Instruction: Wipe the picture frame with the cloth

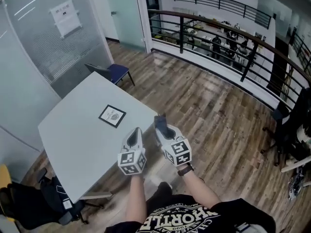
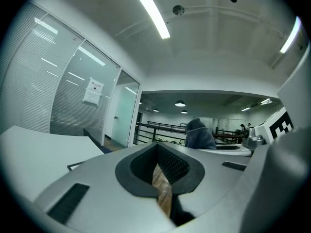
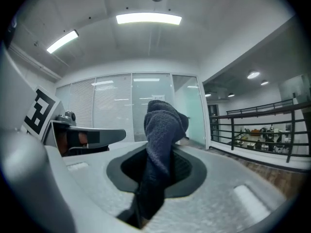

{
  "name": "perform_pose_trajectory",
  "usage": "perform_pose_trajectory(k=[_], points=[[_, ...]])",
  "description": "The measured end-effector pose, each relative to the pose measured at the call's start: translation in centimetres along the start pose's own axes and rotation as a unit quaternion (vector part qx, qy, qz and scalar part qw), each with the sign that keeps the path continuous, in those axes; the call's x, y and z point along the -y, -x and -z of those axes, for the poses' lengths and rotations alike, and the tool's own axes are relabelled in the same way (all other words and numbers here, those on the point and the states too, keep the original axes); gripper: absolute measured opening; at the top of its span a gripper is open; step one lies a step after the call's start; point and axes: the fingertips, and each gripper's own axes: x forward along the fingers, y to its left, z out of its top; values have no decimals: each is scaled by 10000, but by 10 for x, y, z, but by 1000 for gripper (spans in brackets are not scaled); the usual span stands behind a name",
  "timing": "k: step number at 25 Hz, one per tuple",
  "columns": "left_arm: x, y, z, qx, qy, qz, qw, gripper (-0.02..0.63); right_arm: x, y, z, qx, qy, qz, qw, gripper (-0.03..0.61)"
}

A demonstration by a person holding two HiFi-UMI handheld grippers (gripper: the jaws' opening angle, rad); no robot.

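A small black picture frame (image 1: pixel 112 115) with a white mat lies flat on the grey table (image 1: pixel 73 140), ahead and left of both grippers. My right gripper (image 1: pixel 162 124) is shut on a dark blue cloth (image 3: pixel 159 144), which sticks up between its jaws; in the head view the cloth (image 1: pixel 161 121) shows at its tip, just off the table's right edge. My left gripper (image 1: pixel 136 135) hovers over the table's near right part, jaws shut with nothing between them. In the left gripper view the cloth (image 2: pixel 199 134) shows beyond it.
A blue chair (image 1: pixel 112 73) stands at the table's far corner. A black bag (image 1: pixel 36 203) sits on the floor at the near left. A black railing (image 1: pixel 228 42) runs along the wood floor's far edge. A glass wall (image 1: pixel 43 38) stands to the left.
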Motion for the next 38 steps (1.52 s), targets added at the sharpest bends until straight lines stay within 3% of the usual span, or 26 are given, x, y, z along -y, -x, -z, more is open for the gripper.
perform_pose_trajectory(k=[9, 16, 19, 31, 38], points=[[-169, -63, -37, 79, 116, -960, 9953, 6, -49, -203, -23, -194, 79, -1171, 9929, 74], [-258, -69, -25, -40, 502, -1829, 9818, 6, -94, -297, -10, -676, 256, -2132, 9743, 74], [-290, -80, -18, -71, 611, -2189, 9738, 6, -95, -339, -13, -682, 433, -2294, 9700, 74], [-413, -155, 7, -276, 1045, -3473, 9315, 6, -78, -529, 8, -1407, 612, -3421, 9271, 74], [-447, -167, 53, -385, 1855, -4058, 8941, 3, -79, -589, 53, -2033, 1132, -3852, 8930, 72]])
